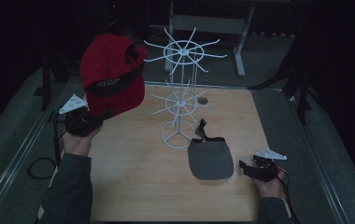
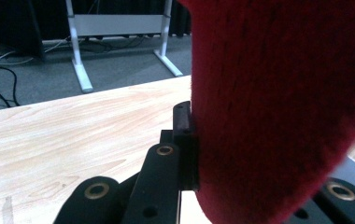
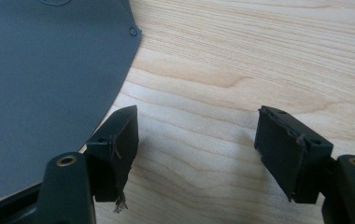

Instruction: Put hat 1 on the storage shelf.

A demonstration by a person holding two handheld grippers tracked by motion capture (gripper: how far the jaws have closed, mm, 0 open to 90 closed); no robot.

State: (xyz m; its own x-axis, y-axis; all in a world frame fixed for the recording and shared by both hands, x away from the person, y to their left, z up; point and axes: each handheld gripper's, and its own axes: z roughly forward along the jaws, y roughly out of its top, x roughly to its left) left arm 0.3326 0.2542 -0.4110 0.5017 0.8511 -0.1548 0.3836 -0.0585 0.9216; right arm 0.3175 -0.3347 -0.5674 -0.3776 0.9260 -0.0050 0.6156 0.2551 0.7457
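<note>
The left gripper (image 1: pixel 84 122) pinches the brim of a red cap (image 1: pixel 112 74) and holds it up in the air, to the left of the white wire rack (image 1: pixel 180 93) and level with its upper ring of prongs, the cap apart from the prongs; in the left gripper view the red cap (image 2: pixel 283 102) sits pressed against the gripper's black jaw, the other jaw hidden behind the fabric. The rack stands on the wooden table (image 1: pixel 129 177), toward its far middle; just in front of the rack's round base and slightly to its right lies a grey cap (image 1: pixel 209 158), flat on the wood with its strap toward the rack. The right gripper (image 1: pixel 252 169) rests low beside the grey cap, on the side away from the rack's left; its jaws stand spread wide and hold nothing; in the right gripper view the right gripper (image 3: pixel 196 140) has bare wood between its jaws, and the grey cap (image 3: pixel 49 79) lies just outside the left-hand jaw.
</note>
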